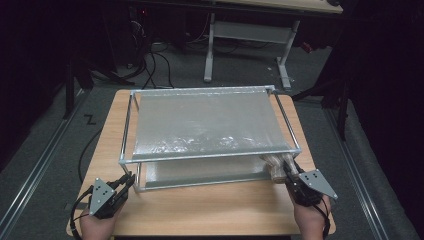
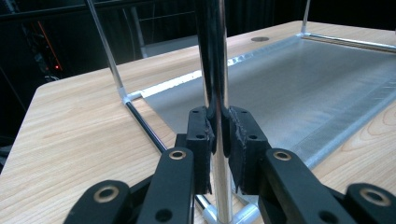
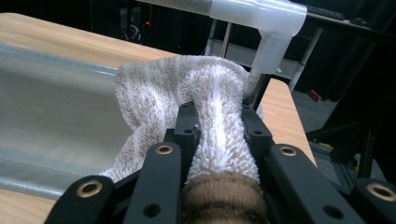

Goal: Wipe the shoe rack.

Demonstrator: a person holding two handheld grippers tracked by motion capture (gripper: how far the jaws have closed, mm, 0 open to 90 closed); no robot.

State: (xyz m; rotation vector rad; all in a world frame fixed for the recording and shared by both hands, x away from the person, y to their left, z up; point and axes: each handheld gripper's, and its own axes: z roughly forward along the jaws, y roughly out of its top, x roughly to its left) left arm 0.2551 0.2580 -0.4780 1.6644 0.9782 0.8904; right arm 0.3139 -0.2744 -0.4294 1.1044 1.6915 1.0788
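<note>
At the table's near edge, the left gripper [image 2: 218,140] is clamped on the rack's [image 1: 210,156] front corner post [image 2: 212,70], probably to steady the frame, while the right gripper [image 3: 218,122] pinches a striped sock [image 3: 187,88] at the lower shelf's [image 1: 200,172] right end, seemingly for placing it there.

Striped fuzzy sock [image 3: 187,93] bunched at metal rack's [image 1: 210,156] lower front corner

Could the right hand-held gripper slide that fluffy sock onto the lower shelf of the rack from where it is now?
Probably yes. The right hand-held gripper is shut on the sock at the rack's open front corner, and the lower shelf lies bare just beyond. Only the corner post stands close by.
</note>
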